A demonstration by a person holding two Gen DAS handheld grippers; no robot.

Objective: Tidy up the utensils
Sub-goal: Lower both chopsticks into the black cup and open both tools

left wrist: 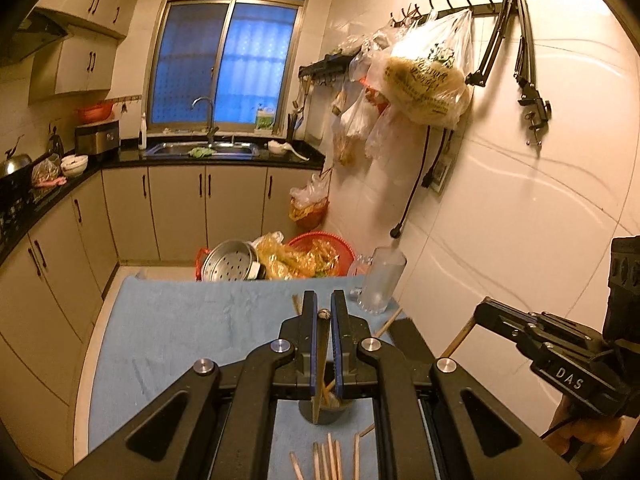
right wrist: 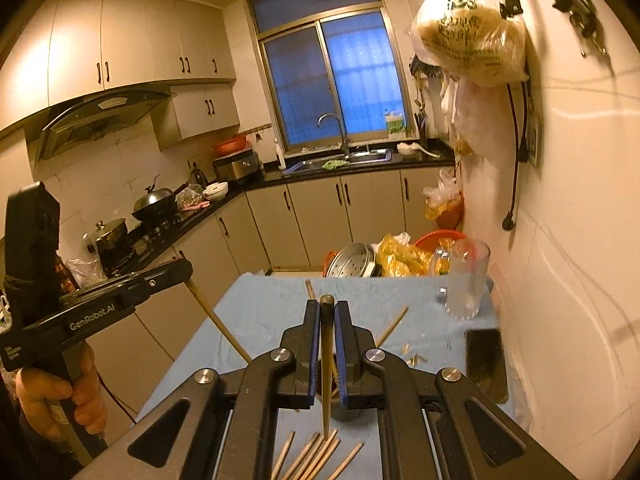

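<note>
A: Both grippers have their jaws closed tight, each on a single chopstick. In the left wrist view the left gripper [left wrist: 324, 310] pinches a chopstick [left wrist: 322, 364] that runs down toward the dark holder cup [left wrist: 324, 410] at lower centre of the frame.

B: And in the right wrist view the right gripper [right wrist: 327, 308] pins a darker chopstick [right wrist: 327, 360] upright, its tip hanging over the loose chopsticks [right wrist: 312, 456] lying on the blue cloth [right wrist: 260, 312] at the bottom edge.

A: What could go wrong?

B: I judge each stick is gripped at one narrow spot, so it may swivel between the pads and miss the cup mouth. A tilted stick could also catch the rim and tip the cup. The glass mug [right wrist: 466, 284] at right centre sits near the bench edge; a wide swing might knock it.

A: What is hard to see?

B: The cup is mostly hidden behind the jaws in both views, so I cannot count what it holds. The loose sticks are cut off by the bottom edge. The dark flat object [right wrist: 484, 356] at lower right I cannot identify.
</note>
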